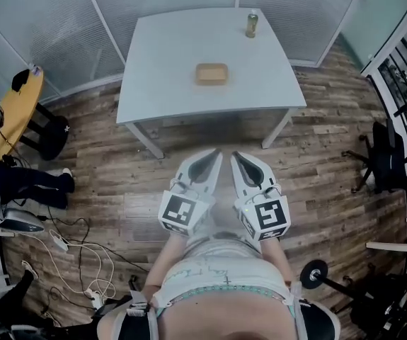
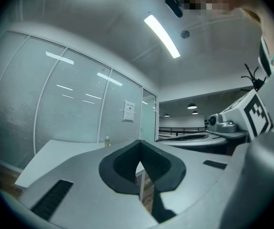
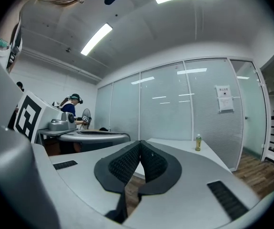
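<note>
Hovering side by side over the wooden floor (image 1: 111,179), short of the tabletop (image 1: 161,83), the left tongs (image 1: 213,156) and right tongs (image 1: 238,156) are both closed and empty. A tan tray (image 1: 211,73) lies mid-tabletop, with a bottle (image 1: 251,25) near the far edge.

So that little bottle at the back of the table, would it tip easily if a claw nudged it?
Probably yes: the bottle stands upright, tall and narrow, so a push high up would likely topple it. Its round body could then roll on the smooth table, and it stands near the far edge. It seems filled, so perhaps not very light.
</note>
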`<act>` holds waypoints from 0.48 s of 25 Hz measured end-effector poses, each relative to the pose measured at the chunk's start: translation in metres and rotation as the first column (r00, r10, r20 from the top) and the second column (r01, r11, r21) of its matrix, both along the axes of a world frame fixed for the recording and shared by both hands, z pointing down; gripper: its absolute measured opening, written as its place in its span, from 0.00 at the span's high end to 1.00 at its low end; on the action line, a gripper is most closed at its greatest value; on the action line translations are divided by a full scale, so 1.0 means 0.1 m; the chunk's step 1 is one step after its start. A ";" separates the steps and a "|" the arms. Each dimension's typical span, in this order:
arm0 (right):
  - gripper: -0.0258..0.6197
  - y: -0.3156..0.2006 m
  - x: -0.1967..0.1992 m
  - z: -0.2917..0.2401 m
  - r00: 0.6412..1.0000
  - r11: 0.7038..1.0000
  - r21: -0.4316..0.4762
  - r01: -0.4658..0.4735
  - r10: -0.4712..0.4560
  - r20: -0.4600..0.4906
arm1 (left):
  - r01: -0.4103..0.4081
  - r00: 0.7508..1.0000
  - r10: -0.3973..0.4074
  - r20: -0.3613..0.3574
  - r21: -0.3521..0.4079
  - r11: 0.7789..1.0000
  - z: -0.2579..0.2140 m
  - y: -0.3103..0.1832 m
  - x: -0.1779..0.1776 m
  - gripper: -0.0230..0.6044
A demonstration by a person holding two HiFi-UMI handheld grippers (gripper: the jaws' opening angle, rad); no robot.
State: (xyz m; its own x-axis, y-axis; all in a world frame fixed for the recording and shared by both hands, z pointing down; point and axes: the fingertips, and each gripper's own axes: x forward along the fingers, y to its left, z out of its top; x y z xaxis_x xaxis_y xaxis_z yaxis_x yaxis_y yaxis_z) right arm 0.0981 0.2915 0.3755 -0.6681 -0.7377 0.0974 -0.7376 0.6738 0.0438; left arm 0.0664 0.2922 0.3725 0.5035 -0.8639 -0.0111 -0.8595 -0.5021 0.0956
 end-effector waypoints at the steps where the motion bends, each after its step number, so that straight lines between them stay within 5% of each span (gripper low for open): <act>1: 0.96 -0.07 -0.05 0.00 1.000 1.000 -0.004 -0.003 0.003 0.000 | -0.006 1.000 0.006 0.001 -0.003 1.000 0.00 -0.07 -0.04 0.96; 12: 0.96 -0.57 -0.66 0.19 0.999 1.000 -0.019 -0.003 0.003 -0.033 | -0.012 1.000 0.012 -0.003 -0.058 0.998 0.23 -0.53 -0.64 0.96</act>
State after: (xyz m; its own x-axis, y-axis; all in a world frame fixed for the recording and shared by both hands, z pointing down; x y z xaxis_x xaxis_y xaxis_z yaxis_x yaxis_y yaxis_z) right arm 0.0323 0.2347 0.3942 -0.6620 -0.7375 0.1336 -0.7381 0.6725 0.0554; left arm 0.0027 0.2389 0.3955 0.5136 -0.8573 0.0370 -0.8533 -0.5057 0.1274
